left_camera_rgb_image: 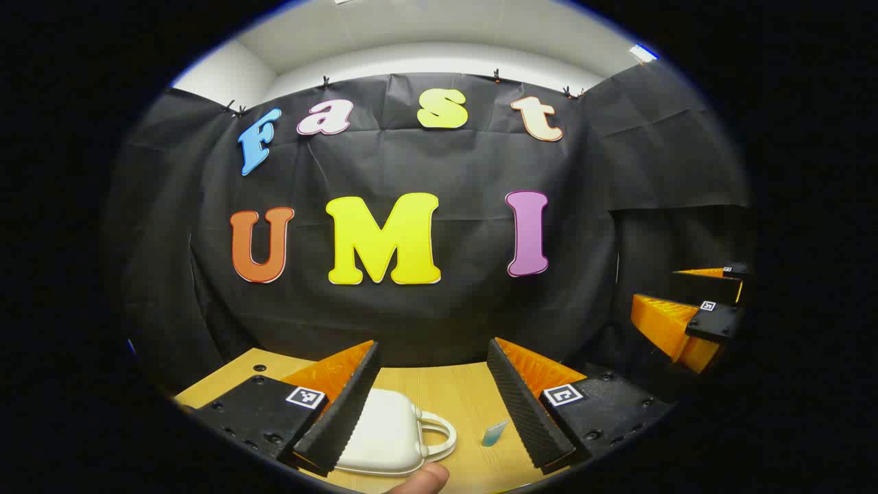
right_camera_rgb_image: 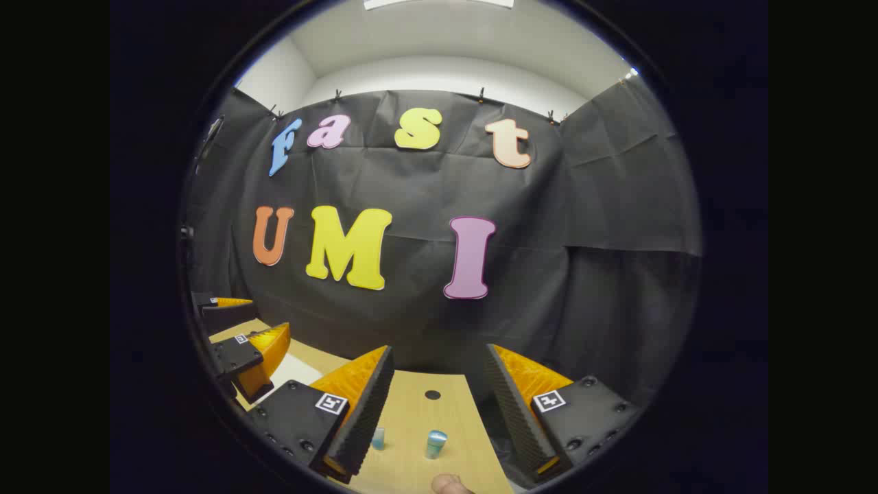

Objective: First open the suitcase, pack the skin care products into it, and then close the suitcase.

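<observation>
A small white suitcase [left_camera_rgb_image: 384, 436] lies flat and closed on the wooden table [left_camera_rgb_image: 446, 387], its handle [left_camera_rgb_image: 439, 432] pointing right. My left gripper [left_camera_rgb_image: 432, 343] hovers open above it, the case showing between and under its left finger. A small teal tube [left_camera_rgb_image: 494, 433] lies just right of the handle. In the right gripper view, my right gripper [right_camera_rgb_image: 439, 348] stands open above a teal bottle [right_camera_rgb_image: 436, 444] standing upright and a smaller teal item [right_camera_rgb_image: 378, 438] by its left finger. A corner of the suitcase [right_camera_rgb_image: 291, 370] shows at the left.
The right gripper [left_camera_rgb_image: 655, 288] shows at the far right of the left gripper view, the left gripper [right_camera_rgb_image: 271, 317] at the far left of the right gripper view. A round hole [right_camera_rgb_image: 432, 394] sits in the tabletop. A fingertip [left_camera_rgb_image: 422, 480] shows at the bottom edge.
</observation>
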Demonstrator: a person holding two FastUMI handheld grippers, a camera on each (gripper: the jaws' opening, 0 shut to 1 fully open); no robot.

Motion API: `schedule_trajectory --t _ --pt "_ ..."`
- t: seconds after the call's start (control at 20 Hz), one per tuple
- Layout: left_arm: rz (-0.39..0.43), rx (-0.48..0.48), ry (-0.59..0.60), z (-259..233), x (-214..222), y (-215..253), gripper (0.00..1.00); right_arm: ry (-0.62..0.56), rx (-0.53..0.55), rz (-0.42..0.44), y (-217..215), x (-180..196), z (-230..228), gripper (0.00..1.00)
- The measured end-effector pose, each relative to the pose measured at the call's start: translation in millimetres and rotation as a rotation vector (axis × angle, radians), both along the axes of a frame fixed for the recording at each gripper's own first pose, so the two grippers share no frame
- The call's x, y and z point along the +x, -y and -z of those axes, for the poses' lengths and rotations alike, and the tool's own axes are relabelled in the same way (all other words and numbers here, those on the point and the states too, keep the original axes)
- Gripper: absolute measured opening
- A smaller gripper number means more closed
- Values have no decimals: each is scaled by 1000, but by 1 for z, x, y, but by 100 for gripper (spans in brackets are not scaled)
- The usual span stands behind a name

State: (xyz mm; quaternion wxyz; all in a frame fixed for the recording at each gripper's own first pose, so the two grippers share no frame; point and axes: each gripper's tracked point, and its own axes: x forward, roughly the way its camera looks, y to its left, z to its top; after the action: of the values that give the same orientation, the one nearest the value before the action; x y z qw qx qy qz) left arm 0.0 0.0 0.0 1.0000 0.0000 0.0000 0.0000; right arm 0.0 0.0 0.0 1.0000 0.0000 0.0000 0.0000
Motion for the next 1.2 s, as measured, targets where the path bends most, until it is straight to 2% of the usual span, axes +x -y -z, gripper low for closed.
schedule_trajectory --t 0.75,1.0,1.2 --pt "-63 31 -11 9 -1 -2 99 -32 -3 -53 0 8 13 80" --pt "-47 186 -41 57 15 2 99 -28 -26 17 43 9 21 79" --pt "-46 405 -115 126 26 8 99 -53 -7 92 90 4 38 78"
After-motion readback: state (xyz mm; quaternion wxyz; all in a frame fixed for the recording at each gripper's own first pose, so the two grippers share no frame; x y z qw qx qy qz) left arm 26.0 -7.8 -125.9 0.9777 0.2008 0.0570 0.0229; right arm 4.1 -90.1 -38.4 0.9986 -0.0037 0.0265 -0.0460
